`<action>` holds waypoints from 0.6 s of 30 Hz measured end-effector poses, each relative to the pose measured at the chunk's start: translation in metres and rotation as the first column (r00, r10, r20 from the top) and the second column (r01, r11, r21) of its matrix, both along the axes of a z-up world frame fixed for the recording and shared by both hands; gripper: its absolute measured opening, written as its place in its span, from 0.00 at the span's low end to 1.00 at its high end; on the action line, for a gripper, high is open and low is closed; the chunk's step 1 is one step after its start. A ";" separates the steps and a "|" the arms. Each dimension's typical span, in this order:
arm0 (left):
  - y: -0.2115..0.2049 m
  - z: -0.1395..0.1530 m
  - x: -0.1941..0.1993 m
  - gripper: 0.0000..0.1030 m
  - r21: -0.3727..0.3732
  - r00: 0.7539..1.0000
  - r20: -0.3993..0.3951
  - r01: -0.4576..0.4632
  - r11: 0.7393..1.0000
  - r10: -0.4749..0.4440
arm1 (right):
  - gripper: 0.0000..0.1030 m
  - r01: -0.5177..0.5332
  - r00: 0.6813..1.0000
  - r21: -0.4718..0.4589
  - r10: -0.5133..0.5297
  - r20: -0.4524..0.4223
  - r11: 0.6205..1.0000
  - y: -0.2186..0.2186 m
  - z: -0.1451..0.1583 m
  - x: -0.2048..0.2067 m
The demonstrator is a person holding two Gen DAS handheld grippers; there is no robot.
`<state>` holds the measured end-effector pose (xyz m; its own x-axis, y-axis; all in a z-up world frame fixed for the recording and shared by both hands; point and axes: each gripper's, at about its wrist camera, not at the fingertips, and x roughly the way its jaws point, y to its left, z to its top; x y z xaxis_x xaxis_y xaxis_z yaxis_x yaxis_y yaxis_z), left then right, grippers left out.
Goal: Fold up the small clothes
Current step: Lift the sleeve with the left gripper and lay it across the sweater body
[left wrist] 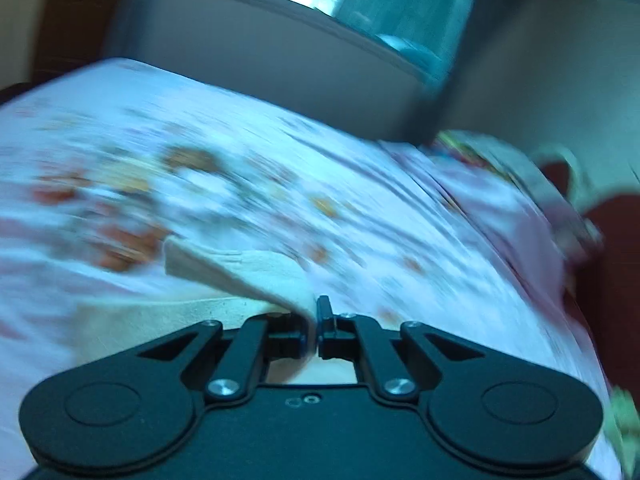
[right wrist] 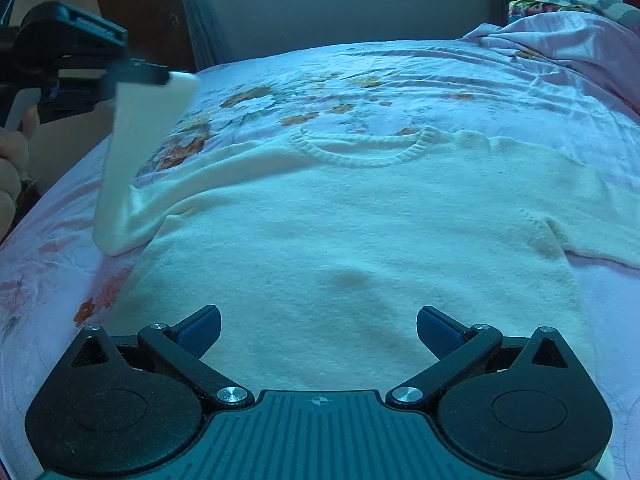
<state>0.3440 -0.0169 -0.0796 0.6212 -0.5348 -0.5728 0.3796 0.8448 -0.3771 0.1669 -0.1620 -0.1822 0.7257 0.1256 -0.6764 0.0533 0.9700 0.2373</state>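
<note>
Lying flat across the middle of the bed (right wrist: pixel 500 80), a cream knitted sweater (right wrist: pixel 340 216) is spreading front-up over the floral bedsheet (right wrist: pixel 400 80), its ribbed neckline (right wrist: pixel 360 152) pointing toward the far edge of the bed and its hem reaching the near edge. The right tongs (right wrist: pixel 319 330) are hovering just above the lower part of the sweater's body, near the hem, with the jaws standing wide apart and nothing between them; the blue pads (right wrist: pixel 436 330) are not touching the knit. The sweater's right sleeve (right wrist: pixel 560 200) is resting flat toward the right edge of the bed.

At the left edge of the bed the left tongs (right wrist: pixel 140 76) are gripping the cuff end of the left sleeve (right wrist: pixel 136 160), which is hanging in a steep strip from the tongs down to the shoulder while the rest of the garment is lying on the sheet. The left wrist view, heavily blurred, is showing the same left tongs (left wrist: pixel 314 320) pinched tight on a fold of cream fabric (left wrist: pixel 240 268), with the jaws almost meeting. A person's hand (right wrist: pixel 12 152) is showing at the left border of the right wrist view, behind the left tongs. A rumpled pink blanket (right wrist: pixel 560 36) is sitting at the far right corner of the bed.
</note>
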 end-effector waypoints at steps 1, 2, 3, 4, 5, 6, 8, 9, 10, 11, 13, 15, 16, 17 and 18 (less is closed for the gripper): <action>-0.023 -0.010 -0.016 0.03 0.018 0.997 -0.021 0.075 0.997 -0.075 | 1.00 0.013 1.000 -0.006 -0.013 -0.001 1.000 -0.006 0.000 -0.003; -0.047 -0.022 -0.024 0.03 0.044 0.988 -0.055 0.148 0.988 -0.146 | 1.00 0.027 1.000 -0.011 -0.027 -0.006 1.000 -0.012 -0.001 -0.005; -0.066 -0.034 -0.029 0.03 0.065 0.976 -0.092 0.202 0.977 -0.196 | 1.00 0.035 0.999 -0.009 -0.035 -0.011 0.999 -0.019 -0.002 -0.008; -0.081 -0.052 -0.038 0.04 0.090 0.959 -0.153 0.256 0.963 -0.240 | 1.00 0.043 0.999 -0.006 -0.043 -0.019 0.999 -0.025 -0.003 -0.010; -0.091 -0.069 -0.041 0.05 0.111 0.940 -0.216 0.292 0.950 -0.263 | 1.00 0.054 0.998 -0.005 -0.054 -0.028 0.999 -0.032 -0.004 -0.013; -0.096 -0.084 -0.037 0.06 0.124 0.926 -0.266 0.309 0.943 -0.268 | 1.00 0.058 0.998 0.000 -0.058 -0.034 0.998 -0.038 -0.006 -0.016; -0.086 -0.085 -0.052 0.12 0.117 0.926 -0.276 0.297 0.948 -0.256 | 1.00 0.072 0.997 0.019 -0.071 -0.039 0.997 -0.048 -0.007 -0.022; -0.080 -0.077 -0.062 0.15 0.106 0.934 -0.248 0.291 0.951 -0.259 | 1.00 0.076 0.997 0.028 -0.075 -0.037 0.997 -0.053 -0.007 -0.025; -0.072 -0.069 -0.064 0.19 0.091 0.940 -0.221 0.285 0.954 -0.260 | 0.99 0.075 0.997 0.036 -0.074 -0.033 0.997 -0.055 -0.007 -0.025; -0.062 -0.060 -0.066 0.22 0.078 0.949 -0.189 0.270 0.960 -0.252 | 0.99 0.076 0.997 0.046 -0.074 -0.029 0.996 -0.056 -0.006 -0.025; -0.043 -0.044 -0.068 0.27 0.085 0.971 -0.139 0.207 0.975 -0.194 | 0.87 0.079 0.997 0.087 -0.077 -0.018 0.993 -0.059 -0.004 -0.021; -0.025 -0.037 -0.058 0.29 0.108 0.988 -0.121 0.111 0.988 -0.098 | 0.53 0.076 0.997 0.104 -0.075 -0.014 0.992 -0.056 -0.001 -0.013; -0.014 -0.037 -0.053 0.29 0.129 0.992 -0.120 0.060 0.990 -0.044 | 0.51 0.077 0.997 0.107 -0.076 -0.013 0.991 -0.053 0.001 -0.008; -0.005 -0.038 -0.049 0.29 0.157 0.993 -0.121 0.010 0.987 0.009 | 0.51 0.071 0.997 0.119 -0.070 -0.011 0.990 -0.049 0.002 -0.001; 0.003 -0.039 -0.045 0.29 0.184 0.992 -0.118 -0.028 0.983 0.051 | 0.51 0.063 0.998 0.131 -0.062 -0.011 0.989 -0.046 0.004 0.004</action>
<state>0.2989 -0.0141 -0.1185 0.5595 -0.3917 -0.7304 0.3054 0.9167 -0.2576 0.1713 -0.2085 -0.1779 0.7301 0.1684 -0.6623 0.1149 0.9251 0.3618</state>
